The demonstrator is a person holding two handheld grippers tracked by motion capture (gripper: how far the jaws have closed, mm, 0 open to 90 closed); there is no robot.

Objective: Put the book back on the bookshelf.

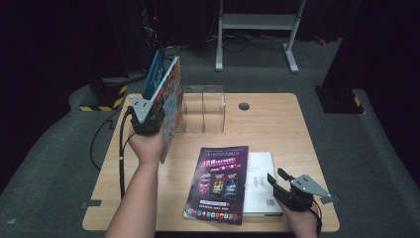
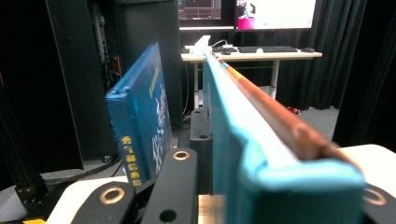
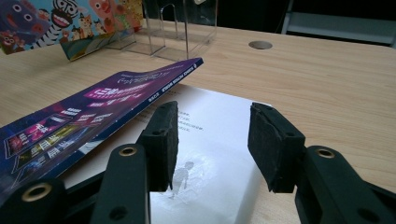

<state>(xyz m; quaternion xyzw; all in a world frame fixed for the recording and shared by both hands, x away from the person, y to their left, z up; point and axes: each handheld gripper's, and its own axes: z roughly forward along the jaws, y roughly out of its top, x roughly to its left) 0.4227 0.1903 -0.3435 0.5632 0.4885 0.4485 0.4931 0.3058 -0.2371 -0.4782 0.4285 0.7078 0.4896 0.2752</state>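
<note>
- The left gripper (image 1: 147, 115) is raised above the table's left side, about ten o'clock from the table's middle in the high view, with its jaws pinching books that stand on edge and lean away from the person.
- In the left gripper view the jaws are clamped on a thin colourful picture book (image 2: 261, 135) with a teal edge; a blue hardcover book (image 2: 140, 135) stands just beside it, to its left, and whether the jaws press on that one too cannot be told.
- In the high view the picture book's cartoon cover (image 1: 171, 106) faces right, with the blue book (image 1: 154, 74) behind it at its left.
- A clear acrylic book stand (image 1: 204, 109) sits on the wooden table (image 1: 277, 124) just to the right of the held books, at about twelve o'clock from the table's middle.
- A purple magazine (image 1: 218, 183) lies flat near the front edge, at about six o'clock, overlapping the left part of a white book (image 1: 260, 183) lying beside it.
- The right gripper (image 1: 281, 187) rests low at about four o'clock, its tips over the white book's right edge.
- In the right gripper view its jaws stand spread with nothing between the pads, the white book (image 3: 210, 154) beneath them and the purple magazine (image 3: 84, 126) at their left.
</note>
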